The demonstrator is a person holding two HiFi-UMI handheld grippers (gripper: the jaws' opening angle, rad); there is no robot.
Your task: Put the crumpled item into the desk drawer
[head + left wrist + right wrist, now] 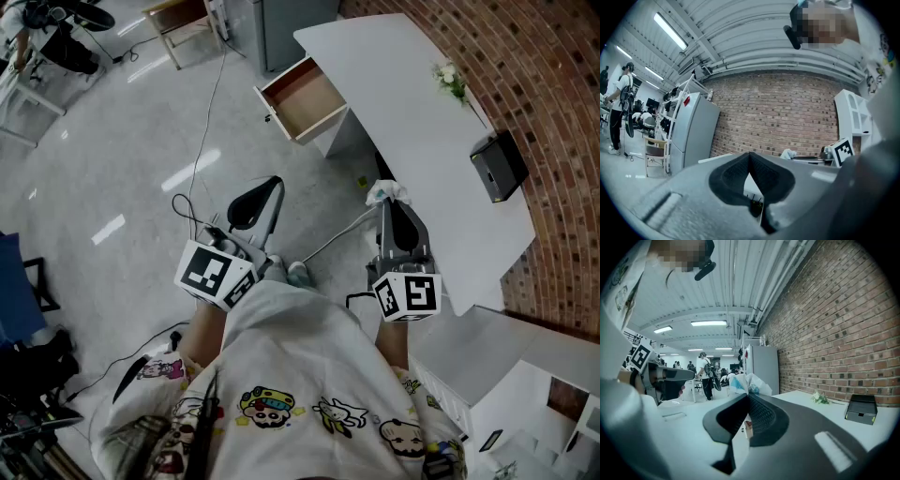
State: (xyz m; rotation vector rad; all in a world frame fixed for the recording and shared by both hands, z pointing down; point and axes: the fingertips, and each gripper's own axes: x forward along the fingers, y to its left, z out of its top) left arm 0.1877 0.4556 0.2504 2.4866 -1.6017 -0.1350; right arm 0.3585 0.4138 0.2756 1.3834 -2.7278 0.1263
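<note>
White tabletop (412, 103) across the upper right of the head view, with one drawer (305, 94) pulled open at its upper-left end, brown inside. One crumpled item (386, 191), white with a blue patch, pinched at the tip of the right gripper (389, 204), right of centre, just beside the tabletop's edge and well apart from the drawer. Right fingers (764, 416) pressed together on it. Left gripper (262, 192) left of centre over the grey floor (122, 159), its fingers (773, 176) pressed together, holding nothing. Two marker cubes (214, 274), one per gripper, low in the frame. On the tabletop: one flower sprig (450, 80) near the top, one black box (498, 166) towards the right edge, well apart. One white shelf unit (506, 375) at lower right.
</note>
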